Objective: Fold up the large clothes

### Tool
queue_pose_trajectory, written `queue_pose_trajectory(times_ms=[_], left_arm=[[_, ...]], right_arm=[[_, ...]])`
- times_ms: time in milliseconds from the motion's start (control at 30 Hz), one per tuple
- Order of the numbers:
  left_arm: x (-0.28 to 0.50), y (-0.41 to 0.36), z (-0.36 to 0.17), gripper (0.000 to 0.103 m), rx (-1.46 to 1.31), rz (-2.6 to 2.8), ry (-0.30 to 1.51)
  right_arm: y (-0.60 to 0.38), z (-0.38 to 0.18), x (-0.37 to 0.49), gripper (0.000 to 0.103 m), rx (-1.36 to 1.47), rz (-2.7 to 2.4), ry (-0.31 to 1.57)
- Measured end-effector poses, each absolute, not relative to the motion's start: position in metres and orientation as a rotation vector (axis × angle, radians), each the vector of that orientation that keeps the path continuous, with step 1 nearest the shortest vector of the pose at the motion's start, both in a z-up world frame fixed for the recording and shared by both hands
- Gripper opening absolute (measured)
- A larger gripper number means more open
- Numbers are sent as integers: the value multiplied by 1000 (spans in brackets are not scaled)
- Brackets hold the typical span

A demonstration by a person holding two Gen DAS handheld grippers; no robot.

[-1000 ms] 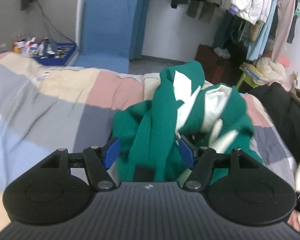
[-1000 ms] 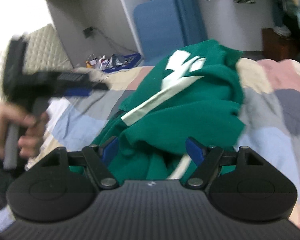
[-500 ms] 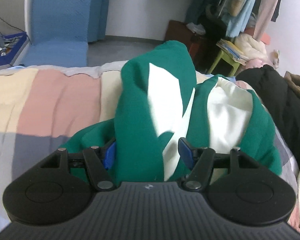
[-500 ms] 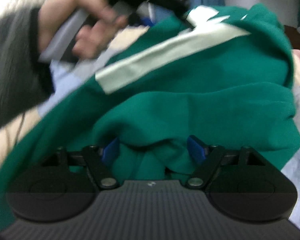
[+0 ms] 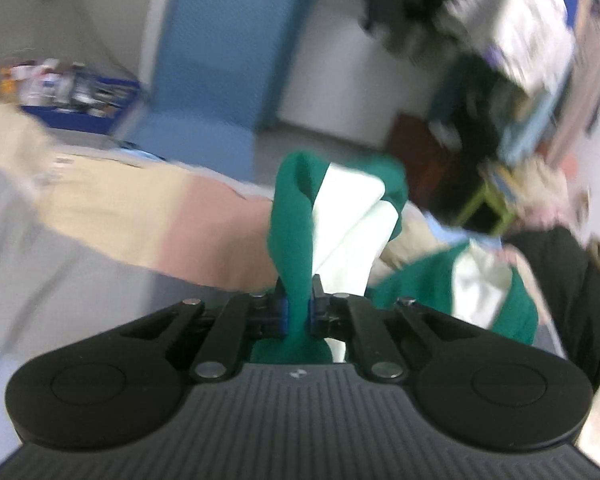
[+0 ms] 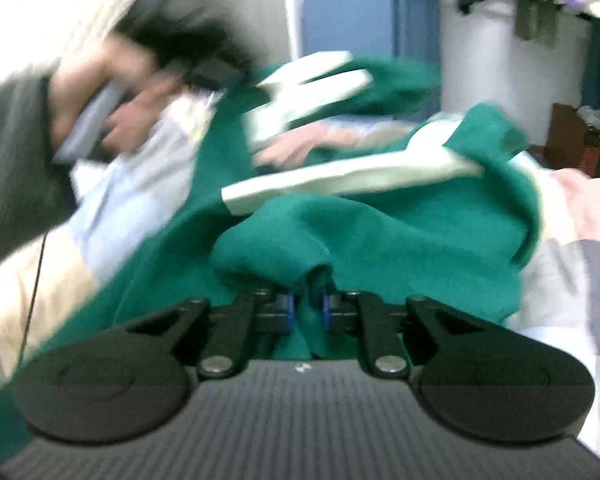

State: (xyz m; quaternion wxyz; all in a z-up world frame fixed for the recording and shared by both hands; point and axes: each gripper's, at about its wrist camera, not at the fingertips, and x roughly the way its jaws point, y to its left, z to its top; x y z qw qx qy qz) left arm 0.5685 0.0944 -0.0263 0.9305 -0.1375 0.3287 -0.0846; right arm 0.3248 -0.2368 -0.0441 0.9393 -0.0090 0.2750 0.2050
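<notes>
Both jaws have just snapped closed: left gripper (image 5: 298,308) and right gripper (image 6: 307,306) each pinching the green sweater (image 6: 380,236) over the bed (image 5: 140,208).

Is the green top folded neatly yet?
No. The green top is bunched up on the bed, pinched by both grippers.

Both fisheye views motion-blurred (edges bowed), evenly lit indoors.
</notes>
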Motion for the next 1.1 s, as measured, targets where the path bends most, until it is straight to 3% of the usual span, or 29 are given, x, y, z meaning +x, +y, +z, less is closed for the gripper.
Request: queue_pose_trajectory(times_ms=[167, 333, 500, 733, 833, 900, 967, 1033, 1100], left_arm=[[506, 185, -26, 9, -389, 7, 632], [469, 234, -64, 10, -454, 131, 669], [462, 238, -111, 10, -461, 184, 709], [449, 242, -153, 12, -472, 210, 761], [445, 241, -151, 23, -478, 181, 778], [438, 238, -146, 43, -473, 166, 797], [424, 232, -138, 52, -456, 154, 799], [407, 222, -130, 52, -444, 127, 795], [390, 211, -121, 52, -430, 98, 799]], right_arm=[[-291, -8, 297, 13, 20, 316, 391], [-351, -2, 290, 13, 120, 165, 329], [-425, -39, 302, 13, 342, 0, 367], [-480, -131, 327, 14, 517, -193, 587], [-489, -150, 324, 14, 571, -200, 645], [-494, -152, 323, 16, 592, -196, 653], [-494, -148, 326, 16, 594, -191, 656], [-499, -144, 337, 19, 595, -188, 658], [-499, -138, 333, 32, 575, -207, 671]])
